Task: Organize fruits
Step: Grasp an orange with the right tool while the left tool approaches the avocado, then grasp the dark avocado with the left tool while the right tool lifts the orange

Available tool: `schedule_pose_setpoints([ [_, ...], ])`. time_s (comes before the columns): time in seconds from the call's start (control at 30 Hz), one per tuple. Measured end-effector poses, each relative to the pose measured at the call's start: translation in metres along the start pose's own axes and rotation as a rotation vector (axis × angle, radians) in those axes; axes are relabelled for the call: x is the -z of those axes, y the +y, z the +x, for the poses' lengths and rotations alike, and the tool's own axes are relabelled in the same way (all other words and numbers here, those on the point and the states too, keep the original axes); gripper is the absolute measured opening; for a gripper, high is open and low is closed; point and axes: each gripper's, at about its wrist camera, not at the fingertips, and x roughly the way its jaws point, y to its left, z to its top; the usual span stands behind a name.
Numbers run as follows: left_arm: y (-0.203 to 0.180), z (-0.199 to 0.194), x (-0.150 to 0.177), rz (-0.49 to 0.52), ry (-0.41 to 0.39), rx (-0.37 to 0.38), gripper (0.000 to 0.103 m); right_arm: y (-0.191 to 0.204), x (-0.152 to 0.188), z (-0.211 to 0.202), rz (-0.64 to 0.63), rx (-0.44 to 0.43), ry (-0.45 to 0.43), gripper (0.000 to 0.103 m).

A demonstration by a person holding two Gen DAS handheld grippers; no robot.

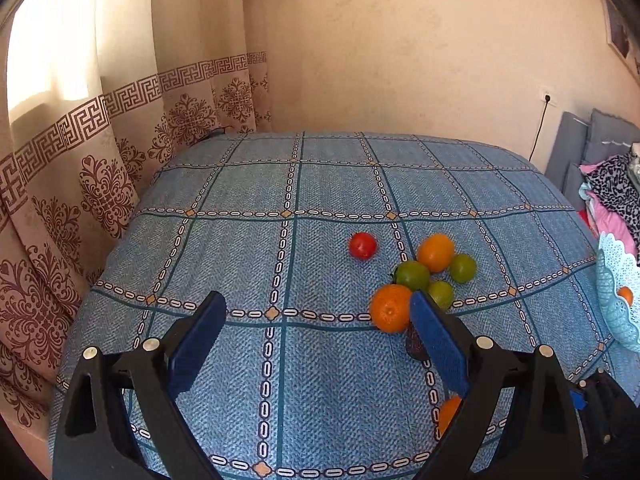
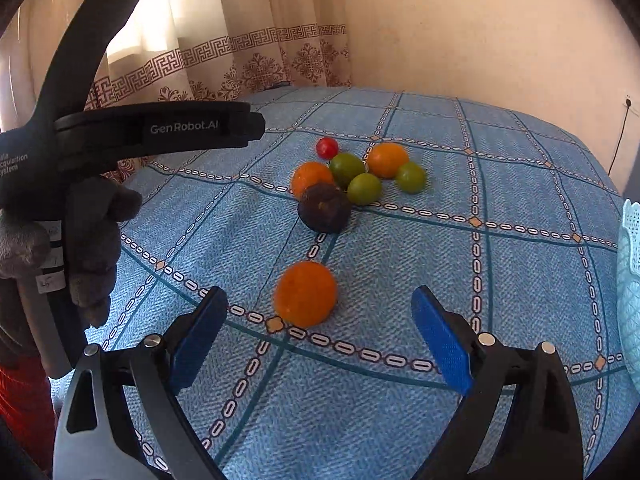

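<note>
Plainly, the right gripper (image 2: 319,320) is hanging with its blue pads wide apart over the blue checked tablecloth (image 2: 400,420); a lone orange (image 2: 305,294) is lying on the cloth between and just beyond the fingertips, touched by neither pad. Behind it a dark purple fruit (image 2: 325,208) is sitting apart from that orange and leaning against the cluster — another orange (image 2: 310,176), a third orange (image 2: 387,159), three green fruits (image 2: 364,188) and a small red one (image 2: 327,148), all bunched near the table's middle. The left gripper (image 1: 318,312) is likewise standing wide open with nothing between its pads; its right finger (image 1: 438,340) is covering part of the cluster's near side in the left wrist view. Open cloth is stretching to the left and toward the far edge, where the table is meeting a patterned curtain (image 1: 100,184) and a bare wall (image 1: 400,60); at the right edge a pale blue lace-rimmed basket (image 1: 616,300) is sitting — an orange fruit is showing inside it.
</note>
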Motion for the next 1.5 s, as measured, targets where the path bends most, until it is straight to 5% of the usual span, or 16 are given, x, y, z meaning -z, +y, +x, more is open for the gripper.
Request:
schedule_pose_setpoints([
  [0.33, 0.011, 0.019, 0.004, -0.030, 0.024, 0.018, 0.092, -0.003, -0.006, 0.029, 0.038, -0.037, 0.082, 0.040],
  [0.6, 0.005, 0.024, 0.009, -0.028, 0.034, 0.043, 0.092, -0.030, -0.001, 0.005, 0.093, -0.007, 0.042, 0.039],
  [0.8, -0.025, 0.021, 0.015, 0.029, 0.035, 0.068, 0.092, -0.056, 0.001, -0.009, 0.115, 0.105, 0.010, 0.039],
  [1.03, -0.064, 0.029, 0.027, 0.094, 0.074, 0.089, 0.091, -0.081, 0.008, -0.009, 0.185, 0.116, 0.011, 0.039],
  [1.5, -0.074, 0.064, 0.037, 0.056, 0.161, 0.104, 0.057, -0.085, 0.005, -0.002, 0.219, 0.094, 0.014, 0.039],
])
